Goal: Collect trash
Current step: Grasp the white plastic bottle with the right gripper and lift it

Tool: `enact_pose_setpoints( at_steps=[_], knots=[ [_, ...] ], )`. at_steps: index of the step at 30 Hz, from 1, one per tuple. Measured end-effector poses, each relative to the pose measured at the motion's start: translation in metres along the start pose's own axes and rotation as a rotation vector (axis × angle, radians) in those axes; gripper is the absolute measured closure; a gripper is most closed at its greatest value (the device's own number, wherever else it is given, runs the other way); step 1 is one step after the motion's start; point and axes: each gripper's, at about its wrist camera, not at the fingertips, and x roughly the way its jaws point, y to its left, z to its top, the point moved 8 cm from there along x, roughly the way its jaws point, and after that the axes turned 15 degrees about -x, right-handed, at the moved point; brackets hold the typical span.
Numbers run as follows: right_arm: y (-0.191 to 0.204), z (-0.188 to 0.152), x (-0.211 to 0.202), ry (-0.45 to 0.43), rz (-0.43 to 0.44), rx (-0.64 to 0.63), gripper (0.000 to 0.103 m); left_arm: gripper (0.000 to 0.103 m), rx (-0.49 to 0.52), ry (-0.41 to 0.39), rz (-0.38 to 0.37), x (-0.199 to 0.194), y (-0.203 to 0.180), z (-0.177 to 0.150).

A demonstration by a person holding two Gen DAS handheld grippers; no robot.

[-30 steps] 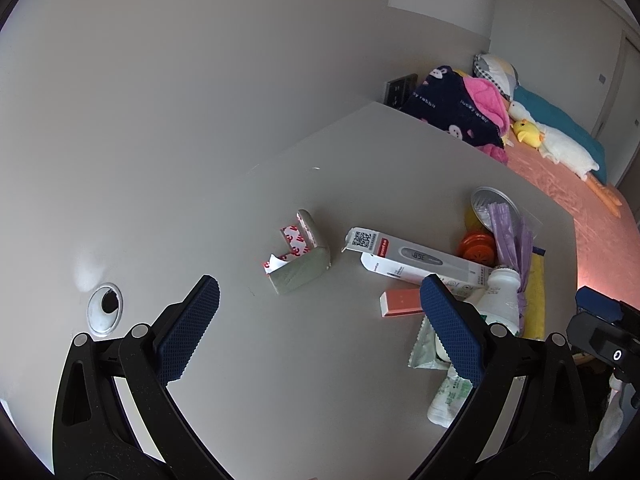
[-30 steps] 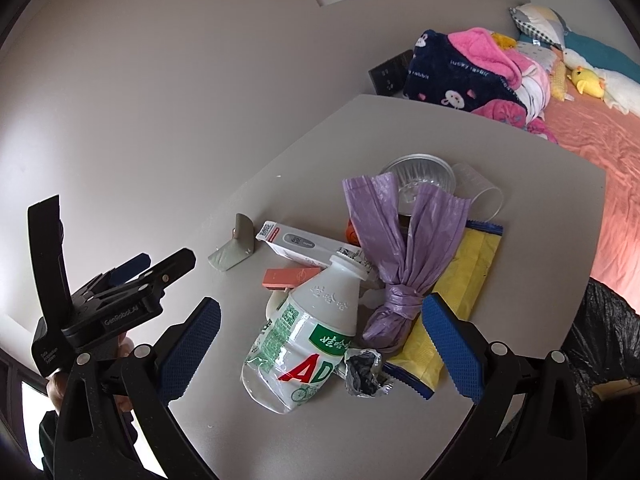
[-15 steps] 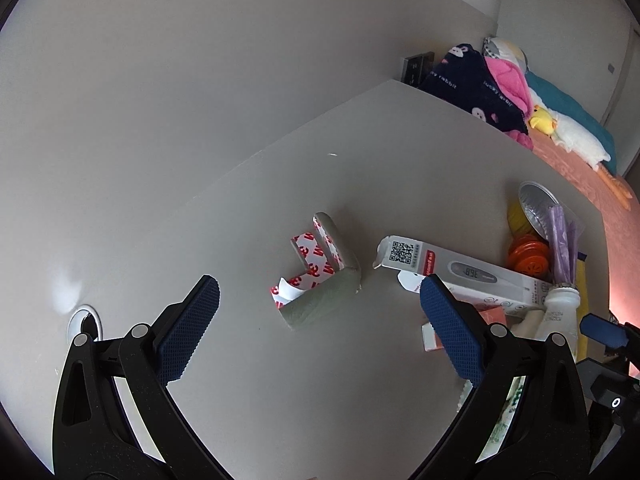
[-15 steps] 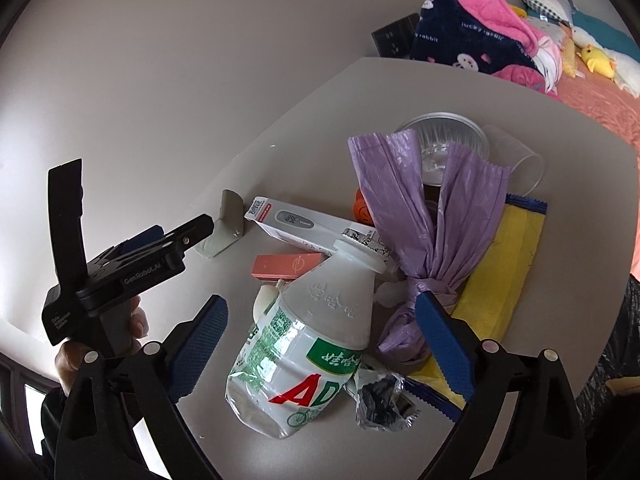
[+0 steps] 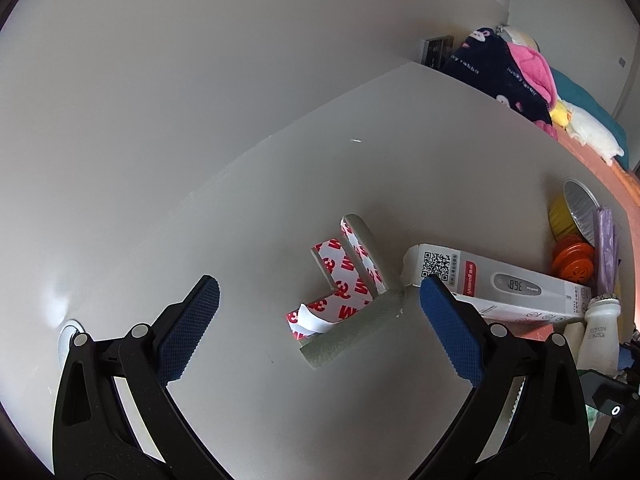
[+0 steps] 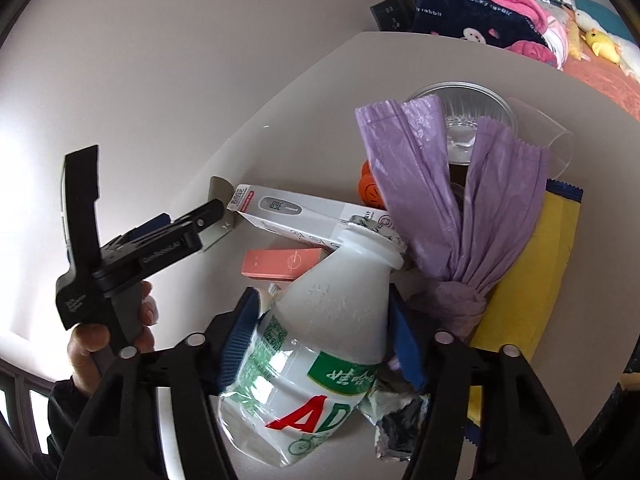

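My right gripper [image 6: 320, 340] is shut on a white plastic AD bottle [image 6: 320, 352] lying on the grey table [image 6: 304, 92]; a blue pad sits on each side of it. The bottle also shows in the left wrist view [image 5: 598, 334]. My left gripper [image 5: 316, 320] is open, just short of a grey foam corner guard [image 5: 352, 320] with red-and-white tape backing. It also shows in the right wrist view [image 6: 168, 232]. A white thermometer box [image 5: 500, 286] lies right of the guard.
A knotted purple bag [image 6: 452, 216], a yellow packet [image 6: 532, 280], a pink box [image 6: 280, 265], a foil tray [image 6: 468, 108], an orange lid [image 5: 572, 262] and crumpled foil [image 6: 394, 420] lie on the table. Beyond the far edge is a bed with clothes [image 5: 508, 72].
My right gripper has moved forward and closed its pads on the AD bottle. My left gripper has moved closer to the foam corner guard and stays open.
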Motion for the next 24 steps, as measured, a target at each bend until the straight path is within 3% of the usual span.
enact_pose_setpoints(
  at_steps=[6,10,13,24],
  knots=[
    [0.0,-0.001,-0.003,-0.012,0.019,-0.003,0.04,0.022,-0.008,0.025,-0.028,0.01,0.001,-0.003],
    [0.001,-0.001,-0.008,-0.025,0.03,-0.001,0.04,0.049,0.007,0.039,-0.055,0.014,-0.006,-0.005],
    [0.003,0.001,-0.016,-0.048,0.032,-0.012,0.041,0.056,0.005,0.032,-0.081,0.012,-0.009,-0.006],
    [0.013,0.009,-0.058,-0.168,0.015,-0.062,0.042,0.057,-0.016,-0.054,-0.145,-0.034,-0.016,0.007]
  ],
)
